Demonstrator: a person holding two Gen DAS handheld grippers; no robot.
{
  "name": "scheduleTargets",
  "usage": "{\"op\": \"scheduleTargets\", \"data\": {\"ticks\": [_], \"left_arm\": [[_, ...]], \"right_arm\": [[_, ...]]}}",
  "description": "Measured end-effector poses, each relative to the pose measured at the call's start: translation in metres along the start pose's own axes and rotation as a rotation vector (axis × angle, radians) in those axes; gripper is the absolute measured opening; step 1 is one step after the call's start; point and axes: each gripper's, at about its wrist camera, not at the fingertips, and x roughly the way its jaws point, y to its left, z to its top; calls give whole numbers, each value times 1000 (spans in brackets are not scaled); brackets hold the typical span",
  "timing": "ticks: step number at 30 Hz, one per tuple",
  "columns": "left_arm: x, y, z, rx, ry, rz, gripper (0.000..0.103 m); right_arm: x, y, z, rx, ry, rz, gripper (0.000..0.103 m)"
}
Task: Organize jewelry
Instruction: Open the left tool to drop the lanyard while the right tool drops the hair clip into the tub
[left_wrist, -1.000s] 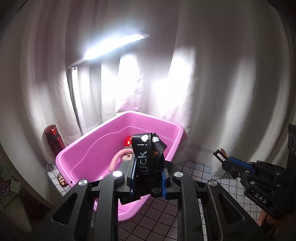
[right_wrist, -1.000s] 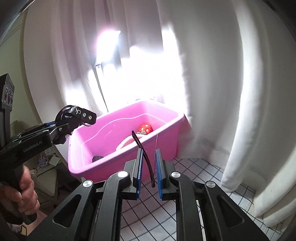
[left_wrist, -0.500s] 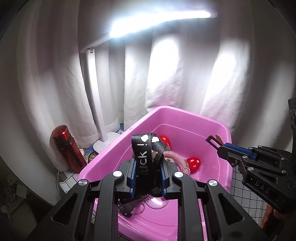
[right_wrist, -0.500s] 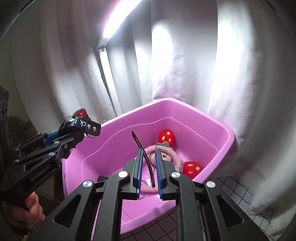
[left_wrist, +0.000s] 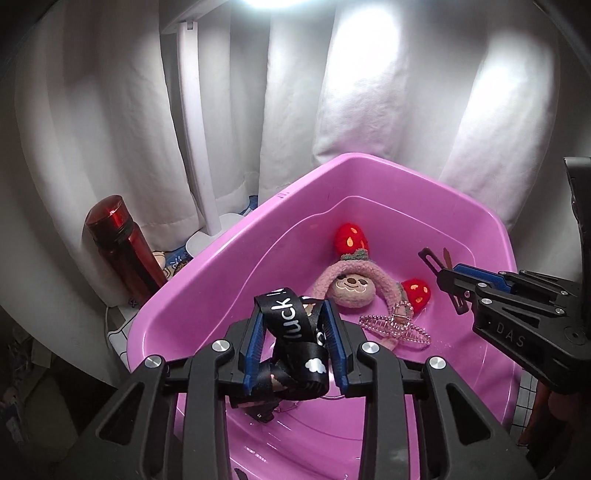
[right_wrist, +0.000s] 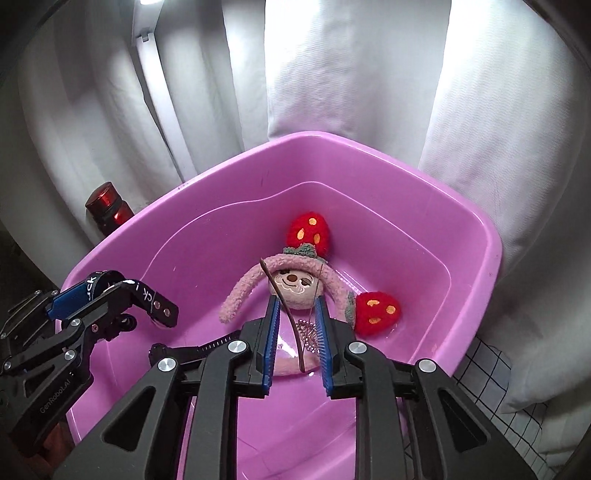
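Note:
Both grippers hang over a pink basin (left_wrist: 369, 162) (right_wrist: 332, 138). A black strap (left_wrist: 291, 325) printed "luck" sags loosely between the blue pads of my left gripper (left_wrist: 293, 314), whose jaws are opening. My right gripper (right_wrist: 297, 301) is also opening, and a thin dark curved strip (right_wrist: 291, 325) stands free in its gap. In the basin lie a pink plush headband (left_wrist: 351, 288) (right_wrist: 295, 284) with red strawberries and a pink claw clip (left_wrist: 395, 328). Each wrist view shows the other gripper: the right gripper (left_wrist: 443, 266) at the right edge, the left gripper (right_wrist: 147, 295) at the left.
A red bottle (left_wrist: 122, 251) (right_wrist: 107, 210) and a white lamp post (left_wrist: 195, 147) stand left of the basin. White curtains (right_wrist: 369, 74) close off the back. A checked cloth (right_wrist: 480, 369) shows by the basin's right corner. A hand grips the left tool's handle.
Both grippers moved forward and down until they hang over the basin. Both pairs of jaws widened; the strap slumped between the left pads, and the strip now stands clear of the right pads.

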Motion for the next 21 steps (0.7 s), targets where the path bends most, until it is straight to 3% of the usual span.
{"op": "scheduleTargets", "data": {"ticks": [2,3,8,17,21], "left_arm": [[-1,3,0,-8,-7,5,57],[-2,5,1,-10,-18,9,60],[-9,8,4,-21,-37,22,79],[-19,14,8,-42,-44,58,95],[-22,18,8,-61,-39,67,95]], "right_arm": [[-1,1,-1,4,-9,-3,41],[-3,1,-1,7,-15,-4,44],[-6,3,2,4,-31,-22,45],[-19,5,-4,-3,-62,-53,50],[-28,6,-13,-6,-76,-78,54]]}}
